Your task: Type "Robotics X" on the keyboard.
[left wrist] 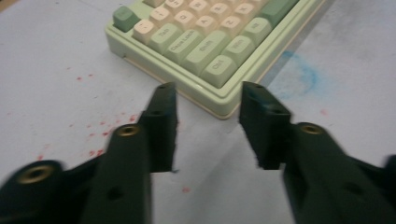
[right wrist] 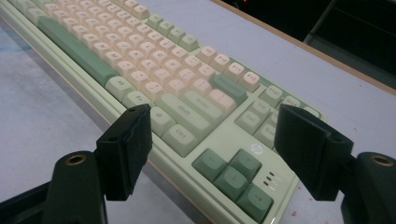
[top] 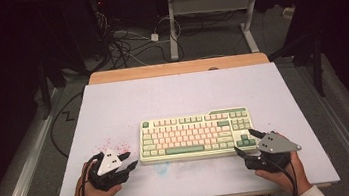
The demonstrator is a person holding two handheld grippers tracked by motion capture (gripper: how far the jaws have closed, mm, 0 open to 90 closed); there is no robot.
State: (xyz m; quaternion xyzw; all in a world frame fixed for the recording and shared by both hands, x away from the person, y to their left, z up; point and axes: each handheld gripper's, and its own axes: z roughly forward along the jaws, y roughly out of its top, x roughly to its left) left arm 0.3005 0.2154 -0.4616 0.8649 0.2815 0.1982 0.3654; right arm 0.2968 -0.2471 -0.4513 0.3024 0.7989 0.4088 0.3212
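Keyboard (top: 196, 135) sits mid-table, near edge toward you. Left gripper (top: 131, 162) released just off its left corner, nothing between jaws. Right gripper (top: 245, 142) wide, straddling the right corner, not gripping. Seat both corners squarely before you squeeze.

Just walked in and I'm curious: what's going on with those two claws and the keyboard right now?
Left claw open at keyboard's near-left corner, not touching. Right claw open, straddling its near-right corner. Keyboard flat on table. Nothing in the way.
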